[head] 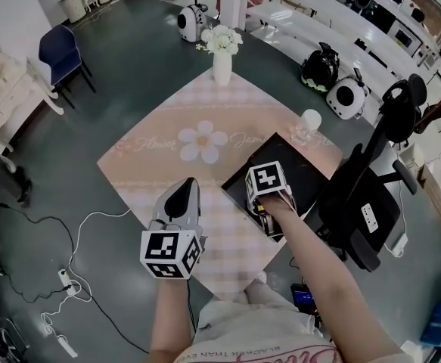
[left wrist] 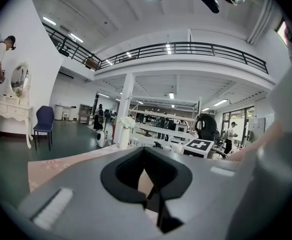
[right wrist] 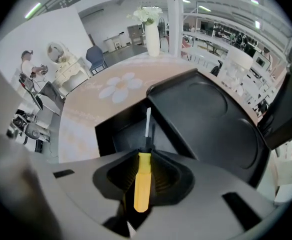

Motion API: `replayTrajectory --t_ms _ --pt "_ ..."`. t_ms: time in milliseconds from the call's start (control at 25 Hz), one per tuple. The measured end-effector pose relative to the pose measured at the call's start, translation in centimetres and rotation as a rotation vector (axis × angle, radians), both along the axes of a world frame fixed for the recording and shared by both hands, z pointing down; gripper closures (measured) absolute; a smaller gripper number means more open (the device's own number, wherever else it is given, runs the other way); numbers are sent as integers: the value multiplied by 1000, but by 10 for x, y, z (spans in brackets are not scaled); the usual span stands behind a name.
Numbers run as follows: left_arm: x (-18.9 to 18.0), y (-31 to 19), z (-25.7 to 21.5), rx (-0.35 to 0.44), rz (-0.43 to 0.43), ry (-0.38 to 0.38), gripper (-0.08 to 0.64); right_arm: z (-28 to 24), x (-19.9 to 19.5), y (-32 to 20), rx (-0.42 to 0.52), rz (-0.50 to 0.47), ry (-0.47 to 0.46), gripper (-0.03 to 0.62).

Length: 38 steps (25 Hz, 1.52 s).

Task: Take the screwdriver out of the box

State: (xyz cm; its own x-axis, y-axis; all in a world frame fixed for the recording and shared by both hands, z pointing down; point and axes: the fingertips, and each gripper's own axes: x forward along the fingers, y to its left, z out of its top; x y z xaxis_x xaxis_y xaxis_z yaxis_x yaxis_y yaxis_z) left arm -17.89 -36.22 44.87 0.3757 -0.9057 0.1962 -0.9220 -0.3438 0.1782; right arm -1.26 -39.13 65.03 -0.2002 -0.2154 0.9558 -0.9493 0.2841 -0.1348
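My right gripper (head: 265,216) points steeply down over the open black box (head: 239,189) at the table's right corner. In the right gripper view, my right gripper (right wrist: 144,159) is shut on the yellow-handled screwdriver (right wrist: 142,181). Its metal shaft sticks out ahead of the jaws, above the box's dark inside (right wrist: 121,134). The box's lid (right wrist: 211,119) lies open to the right. My left gripper (head: 181,191) hovers over the near part of the pink tablecloth, left of the box. In its own view my left gripper (left wrist: 153,190) shows its pads meeting with nothing between them.
A white vase of flowers (head: 222,55) stands at the table's far corner and a white cup (head: 310,119) just beyond the box lid. A black office chair (head: 364,203) is close to the right of the table. Cables and a power strip (head: 66,280) lie on the floor at the left.
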Motion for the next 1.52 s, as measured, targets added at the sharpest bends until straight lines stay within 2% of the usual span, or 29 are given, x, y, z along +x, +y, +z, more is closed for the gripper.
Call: replayTrajectory --t_ms 600,920,1200,1360,1520 --pt "30 43 -62 129 -36 -39 551 -73 13 20 186 -161 -5 506" --pt "48 56 -93 207 -32 -59 551 -123 25 32 295 -205 -62 506" --pt "53 63 -112 256 -46 -57 551 -175 28 41 443 -271 -94 506" --pt "59 68 -117 270 -37 -62 551 -207 32 48 538 -272 -150 506" --pt "67 73 -122 283 -21 -71 551 -237 50 53 640 -201 -203 506"
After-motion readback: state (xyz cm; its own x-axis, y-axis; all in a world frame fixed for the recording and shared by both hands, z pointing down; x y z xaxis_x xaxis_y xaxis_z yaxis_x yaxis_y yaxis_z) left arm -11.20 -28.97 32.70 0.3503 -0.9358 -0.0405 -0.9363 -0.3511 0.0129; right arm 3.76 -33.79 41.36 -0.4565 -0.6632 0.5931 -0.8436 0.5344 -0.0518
